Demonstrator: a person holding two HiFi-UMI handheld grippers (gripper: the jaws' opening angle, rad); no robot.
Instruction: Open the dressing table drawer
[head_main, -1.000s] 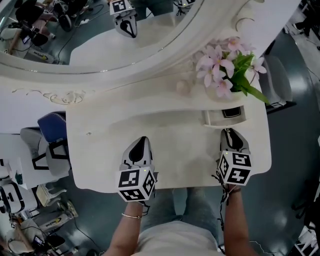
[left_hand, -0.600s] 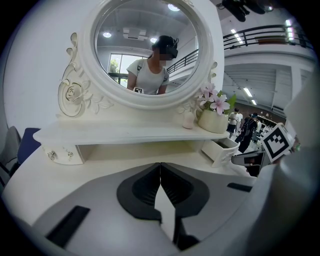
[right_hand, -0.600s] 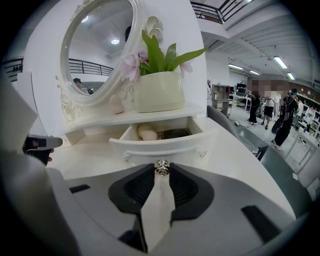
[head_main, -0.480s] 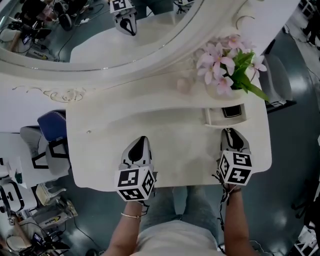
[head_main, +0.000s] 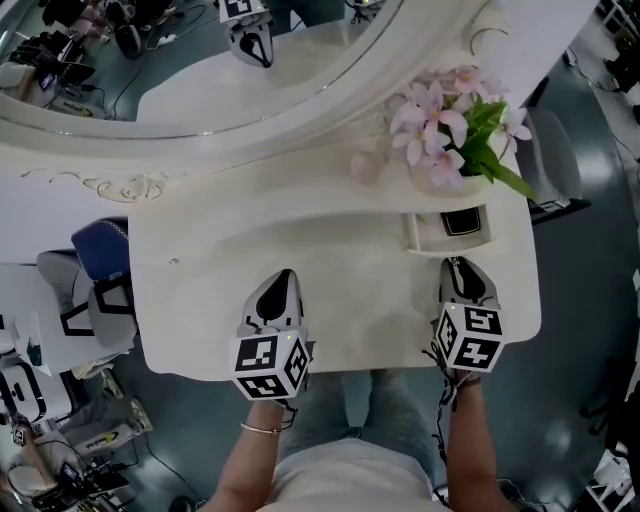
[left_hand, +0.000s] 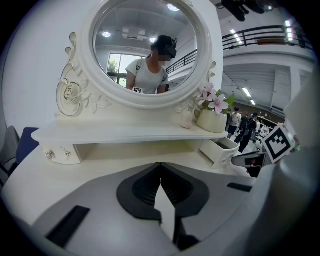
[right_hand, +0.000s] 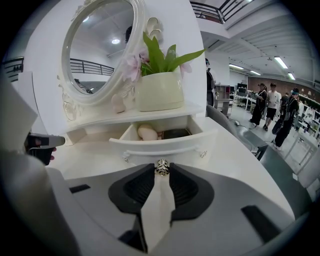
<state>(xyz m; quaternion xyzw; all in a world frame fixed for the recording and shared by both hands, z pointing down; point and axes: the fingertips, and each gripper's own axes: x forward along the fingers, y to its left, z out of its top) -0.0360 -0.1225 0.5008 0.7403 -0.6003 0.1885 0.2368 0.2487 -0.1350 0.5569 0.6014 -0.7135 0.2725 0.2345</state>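
Note:
The small right drawer (head_main: 447, 228) of the white dressing table (head_main: 330, 300) stands pulled out from under the shelf. In the right gripper view its curved front (right_hand: 160, 145) is just ahead of me, with a pale rounded thing (right_hand: 147, 132) and a dark flat thing (right_hand: 175, 133) inside. My right gripper (head_main: 457, 263) is shut on the drawer's small metal knob (right_hand: 161, 167), which sits between its jaw tips. My left gripper (head_main: 283, 275) rests over the middle of the tabletop, shut, with nothing between its jaws (left_hand: 160, 164).
A pot of pink flowers (head_main: 445, 130) stands on the shelf above the drawer. The big oval mirror (head_main: 200, 60) fills the back. A second small drawer (left_hand: 57, 155) sits shut at the shelf's left end. A blue chair (head_main: 100, 250) is left of the table.

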